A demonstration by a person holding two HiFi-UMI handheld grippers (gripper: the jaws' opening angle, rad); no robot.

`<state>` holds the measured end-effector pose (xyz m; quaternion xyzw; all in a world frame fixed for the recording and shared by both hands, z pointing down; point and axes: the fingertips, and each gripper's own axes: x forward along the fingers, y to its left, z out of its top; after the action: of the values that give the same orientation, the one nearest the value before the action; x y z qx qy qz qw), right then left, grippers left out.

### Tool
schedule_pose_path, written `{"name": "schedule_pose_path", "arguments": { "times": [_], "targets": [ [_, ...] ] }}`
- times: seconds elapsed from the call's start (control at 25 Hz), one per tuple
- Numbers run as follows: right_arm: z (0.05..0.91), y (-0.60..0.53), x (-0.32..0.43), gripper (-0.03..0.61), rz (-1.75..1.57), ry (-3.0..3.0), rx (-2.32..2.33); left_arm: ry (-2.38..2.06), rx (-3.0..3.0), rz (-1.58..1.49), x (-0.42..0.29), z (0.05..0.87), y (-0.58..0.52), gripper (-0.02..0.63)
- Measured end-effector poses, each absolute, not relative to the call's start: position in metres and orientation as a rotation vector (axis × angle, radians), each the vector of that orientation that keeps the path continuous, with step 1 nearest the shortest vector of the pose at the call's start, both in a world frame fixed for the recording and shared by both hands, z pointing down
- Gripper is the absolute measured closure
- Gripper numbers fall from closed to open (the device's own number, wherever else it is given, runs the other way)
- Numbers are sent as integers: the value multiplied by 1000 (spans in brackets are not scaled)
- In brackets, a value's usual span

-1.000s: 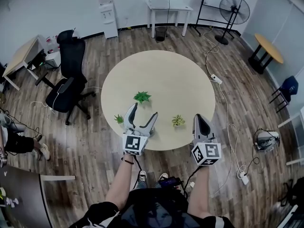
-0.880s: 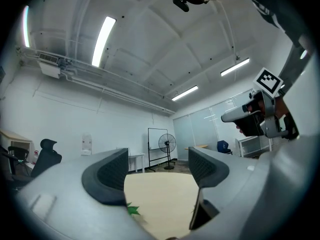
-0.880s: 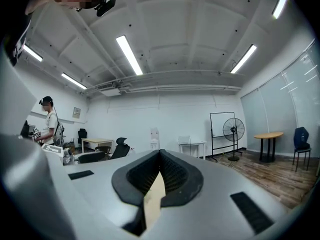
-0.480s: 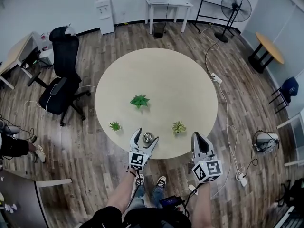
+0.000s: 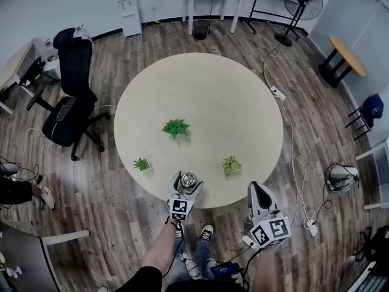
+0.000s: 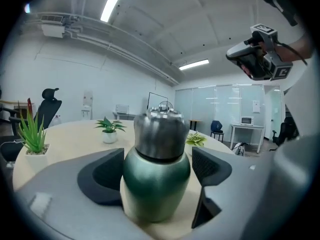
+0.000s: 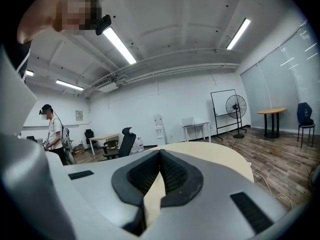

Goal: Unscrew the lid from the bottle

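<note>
Widened: left hand-held gripper (image 5: 186, 182) opening round bottle (image 6: 157, 176) | right hand-held gripper (image 7: 160, 170) closed | plants (image 5: 175, 127) beyond

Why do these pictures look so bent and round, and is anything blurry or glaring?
Head view: fisheye lens bows walls and floor around the round table. Left gripper view: the close green bottle looks soft, its metal lid streaked with glare. Right gripper view: ceiling strip lights blow out white.

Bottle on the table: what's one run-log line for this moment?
left gripper: fingers opening around bottle | right gripper: shut, empty | lid: on
</note>
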<state>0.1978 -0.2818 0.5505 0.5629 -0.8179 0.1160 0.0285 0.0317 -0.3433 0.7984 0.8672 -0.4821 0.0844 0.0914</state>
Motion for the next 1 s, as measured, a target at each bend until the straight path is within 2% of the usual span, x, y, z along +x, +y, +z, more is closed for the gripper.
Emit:
{"name": "schedule_pose_path", "arguments": {
  "times": [0.6, 0.8, 1.0],
  "targets": [
    [559, -273, 194, 575, 377, -2527, 1693, -1414, 2534, 341, 37, 812, -354, 216],
    [546, -272, 189, 574, 364, -2556, 1692, -1356, 2609, 324, 45, 757, -350, 218],
    [506, -278, 181, 574, 279, -2636, 1694, -1206, 2721, 319, 57, 657, -348, 218]
  ]
}}
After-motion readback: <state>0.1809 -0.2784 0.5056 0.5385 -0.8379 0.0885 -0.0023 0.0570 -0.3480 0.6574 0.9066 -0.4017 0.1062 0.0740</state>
